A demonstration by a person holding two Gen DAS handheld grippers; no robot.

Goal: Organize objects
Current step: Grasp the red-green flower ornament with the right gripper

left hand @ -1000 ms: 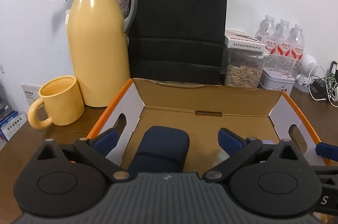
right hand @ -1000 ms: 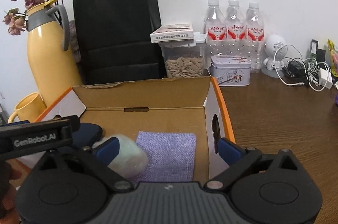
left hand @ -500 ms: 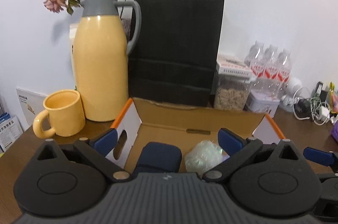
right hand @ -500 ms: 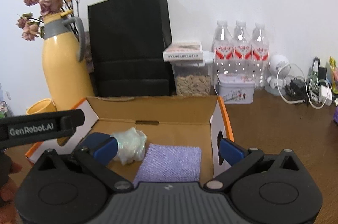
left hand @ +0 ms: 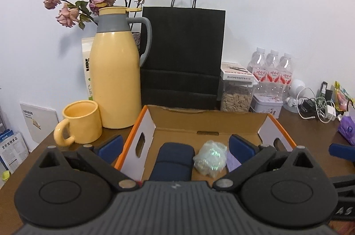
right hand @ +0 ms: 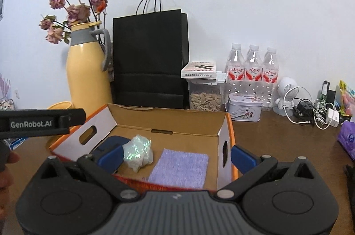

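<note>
Cardboard box [right hand: 168,119] holds navy pouch [left hand: 174,159], crinkly iridescent bundle [right hand: 137,151], lilac cloth [right hand: 180,167]; both grippers spread wide, empty.

In my cardboard box [right hand: 168,122] lie a navy pouch [left hand: 174,160], crinkled iridescent packet [right hand: 138,151] and flat lilac cloth [right hand: 179,168], side by side.

I see my R gripper [right hand: 176,156] spread wide & empty, above front of cardboard box [right hand: 168,118]. Inside, L to R: navy pouch [right hand: 112,141], crumpled iridescent wrap [right hand: 138,151], lilac cloth [right hand: 179,168] lying flat. L gripper's body [right hand: 42,123] pokes in at left edge.
</note>
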